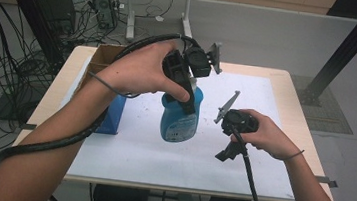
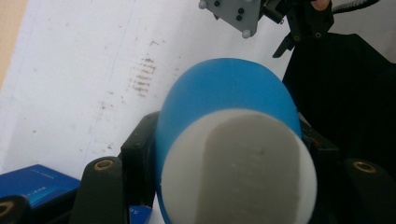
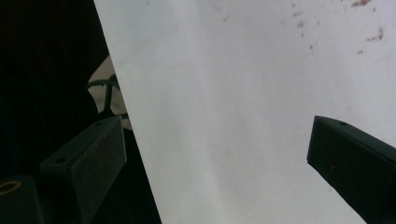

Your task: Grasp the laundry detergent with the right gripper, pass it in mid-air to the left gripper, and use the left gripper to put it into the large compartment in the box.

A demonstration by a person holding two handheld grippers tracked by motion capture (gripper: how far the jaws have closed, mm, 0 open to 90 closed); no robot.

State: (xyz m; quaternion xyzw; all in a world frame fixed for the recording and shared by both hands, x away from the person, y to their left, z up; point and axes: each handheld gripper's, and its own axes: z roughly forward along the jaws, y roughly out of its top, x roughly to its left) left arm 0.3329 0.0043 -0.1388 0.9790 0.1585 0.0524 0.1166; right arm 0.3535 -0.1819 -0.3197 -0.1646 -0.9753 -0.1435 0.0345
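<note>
From above, your left gripper (image 1: 189, 99) grasps the smooth blue plastic bottle (image 1: 179, 118) mid-table. Its own view adds the bottle's matte white oval cap (image 2: 240, 172). Your right gripper (image 3: 215, 158) view shows 2 jaws spread over white paper (image 3: 243, 93).

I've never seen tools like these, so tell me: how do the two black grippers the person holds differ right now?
The left gripper is clamped on the blue bottle from above; the right gripper holds nothing. The left's jaws press the bottle's sides; the right's jaws stand wide apart over the white sheet. Both are black, hand-held and trail a cable.
</note>
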